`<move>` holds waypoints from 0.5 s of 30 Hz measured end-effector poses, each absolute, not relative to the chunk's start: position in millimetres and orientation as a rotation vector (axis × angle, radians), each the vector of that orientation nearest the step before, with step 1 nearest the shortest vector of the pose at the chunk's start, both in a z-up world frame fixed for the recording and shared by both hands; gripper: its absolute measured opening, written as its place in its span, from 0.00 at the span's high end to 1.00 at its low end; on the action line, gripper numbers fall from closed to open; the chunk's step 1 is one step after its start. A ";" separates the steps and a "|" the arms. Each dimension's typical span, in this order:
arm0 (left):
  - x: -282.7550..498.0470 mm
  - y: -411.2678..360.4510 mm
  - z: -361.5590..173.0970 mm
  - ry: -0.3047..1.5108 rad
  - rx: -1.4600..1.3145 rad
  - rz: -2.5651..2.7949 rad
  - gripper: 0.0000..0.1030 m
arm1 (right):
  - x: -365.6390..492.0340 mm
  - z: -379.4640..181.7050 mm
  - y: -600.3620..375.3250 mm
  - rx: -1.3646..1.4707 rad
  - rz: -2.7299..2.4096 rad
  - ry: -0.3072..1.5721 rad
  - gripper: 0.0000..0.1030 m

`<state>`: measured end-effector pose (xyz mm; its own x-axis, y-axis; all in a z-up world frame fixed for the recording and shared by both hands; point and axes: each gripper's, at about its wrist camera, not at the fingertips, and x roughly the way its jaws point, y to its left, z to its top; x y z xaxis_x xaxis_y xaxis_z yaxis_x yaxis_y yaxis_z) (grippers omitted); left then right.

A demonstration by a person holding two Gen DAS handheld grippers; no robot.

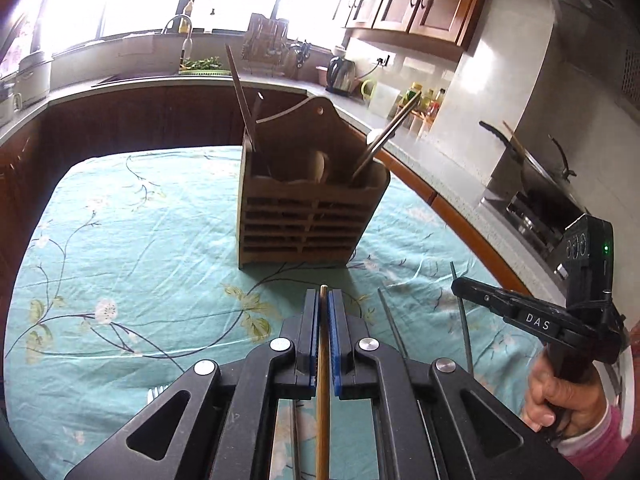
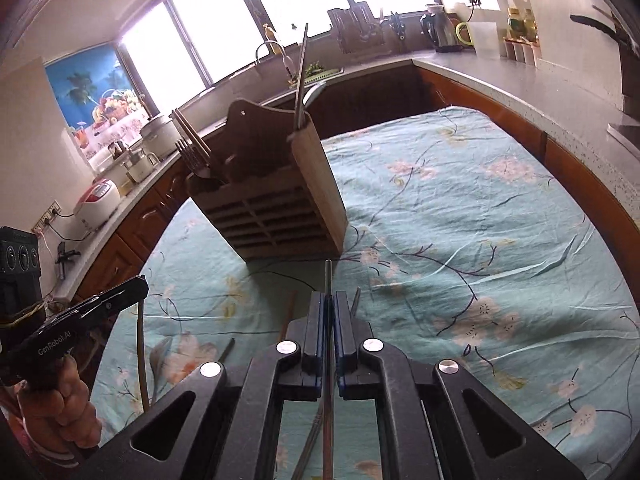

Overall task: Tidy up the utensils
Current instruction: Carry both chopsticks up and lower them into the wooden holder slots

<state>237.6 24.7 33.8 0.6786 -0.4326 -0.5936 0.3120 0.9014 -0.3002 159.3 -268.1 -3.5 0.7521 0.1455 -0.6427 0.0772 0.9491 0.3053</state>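
Observation:
My left gripper [image 1: 323, 300] is shut on a wooden chopstick [image 1: 322, 380], held above the teal flowered tablecloth [image 1: 140, 240]. My right gripper [image 2: 329, 300] is shut on a metal chopstick [image 2: 328, 276]. Ahead of both stands a slatted wooden utensil holder [image 1: 308, 216] [image 2: 272, 216]. Its left slot holds dark chopsticks [image 1: 240, 96] and a fork [image 2: 188, 156], its middle slot a spoon [image 1: 320, 164], and its right slot metal chopsticks [image 1: 384, 140]. The right gripper [image 1: 460, 284] also shows in the left wrist view, and the left gripper [image 2: 140, 286] in the right wrist view.
Loose utensils lie on the cloth near me: a metal chopstick [image 1: 394, 328], a fork [image 1: 158, 392], a wooden chopstick [image 2: 289, 312]. A kitchen counter [image 1: 440, 160] wraps around the table, with a kettle [image 1: 340, 74], a wok [image 1: 532, 160] and a sink [image 2: 316, 72].

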 end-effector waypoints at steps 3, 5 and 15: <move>215.9 43.8 50.9 0.658 -0.209 -0.409 0.97 | 151.0 16.6 -262.5 0.319 0.052 0.672 0.96; 202.6 54.2 60.1 0.624 -0.227 -0.400 0.98 | 147.1 28.9 -259.3 0.305 0.056 0.639 0.96; 151.6 80.7 88.7 0.518 -0.251 -0.396 0.98 | 134.1 77.9 -246.9 0.265 0.080 0.512 0.96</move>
